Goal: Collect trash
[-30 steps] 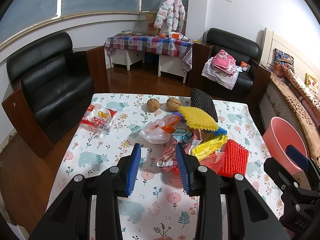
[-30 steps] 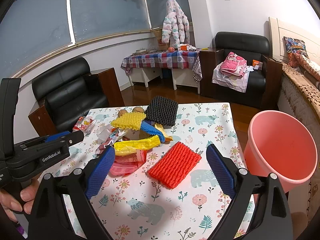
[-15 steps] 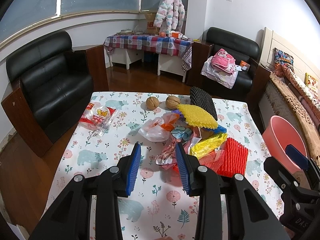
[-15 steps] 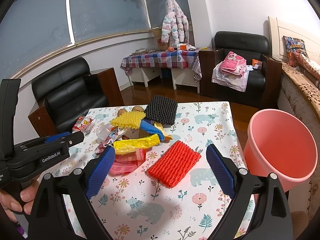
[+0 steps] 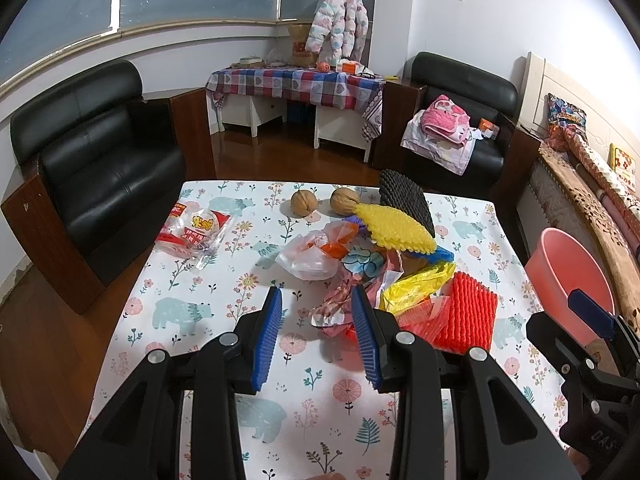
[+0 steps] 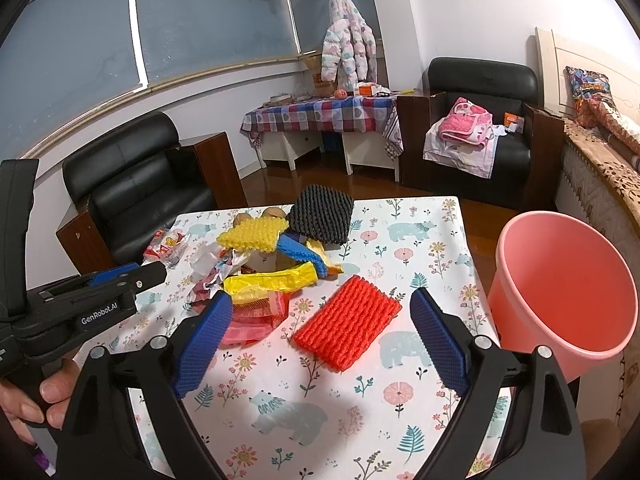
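Note:
A pile of trash lies mid-table: red foam net (image 6: 347, 322) (image 5: 468, 316), yellow foam net (image 6: 253, 234) (image 5: 394, 229), black foam net (image 6: 322, 218) (image 5: 406, 199), yellow plastic bag (image 6: 272, 282), crumpled wrappers (image 5: 344, 304) and a clear bag (image 5: 308, 254). A snack packet (image 5: 194, 230) lies apart at the left. A pink bucket (image 6: 560, 284) (image 5: 566, 272) stands off the table's right edge. My left gripper (image 5: 318, 332) is open and empty, just short of the wrappers. My right gripper (image 6: 320, 340) is wide open and empty, above the red net.
Two walnuts (image 5: 324, 202) lie at the far side of the flowered tablecloth (image 6: 320, 400). Black armchairs (image 5: 100, 168) stand left and behind. The left gripper's body (image 6: 80, 304) shows at the left of the right wrist view.
The left gripper has drawn back slightly from the pile. The right gripper has edged a little toward the red net. Nothing has been taken hold of.

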### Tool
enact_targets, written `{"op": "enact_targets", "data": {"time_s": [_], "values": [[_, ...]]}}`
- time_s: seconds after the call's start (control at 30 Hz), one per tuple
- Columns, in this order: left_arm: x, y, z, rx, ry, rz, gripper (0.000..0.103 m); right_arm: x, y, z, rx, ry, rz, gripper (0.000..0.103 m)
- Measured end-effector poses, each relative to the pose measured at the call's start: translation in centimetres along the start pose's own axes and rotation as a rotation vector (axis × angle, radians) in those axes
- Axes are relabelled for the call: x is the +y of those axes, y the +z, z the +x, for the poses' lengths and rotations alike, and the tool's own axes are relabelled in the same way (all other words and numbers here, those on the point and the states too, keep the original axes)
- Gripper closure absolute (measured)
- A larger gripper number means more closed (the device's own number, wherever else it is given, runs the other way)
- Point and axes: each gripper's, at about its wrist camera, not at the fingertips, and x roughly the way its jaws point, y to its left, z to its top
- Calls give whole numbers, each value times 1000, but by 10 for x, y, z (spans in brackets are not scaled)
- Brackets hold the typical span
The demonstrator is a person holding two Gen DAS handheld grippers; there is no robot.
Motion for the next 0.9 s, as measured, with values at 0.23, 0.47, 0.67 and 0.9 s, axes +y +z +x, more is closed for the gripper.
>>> {"op": "enact_targets", "data": {"time_s": [0.23, 0.47, 0.67, 0.9], "values": [[1, -9, 0, -5, -4, 1, 67, -4, 0, 4, 22, 1, 17, 13], [12, -15, -6, -14, -87, -18, 67, -7, -2, 9, 44, 8, 24, 14], [17, -9, 1, 25, -197, -22, 67, -12, -4, 16, 77, 16, 46, 17], [0, 8, 13, 40, -243, -1, 67, -15, -5, 21, 86, 23, 54, 18]]}}
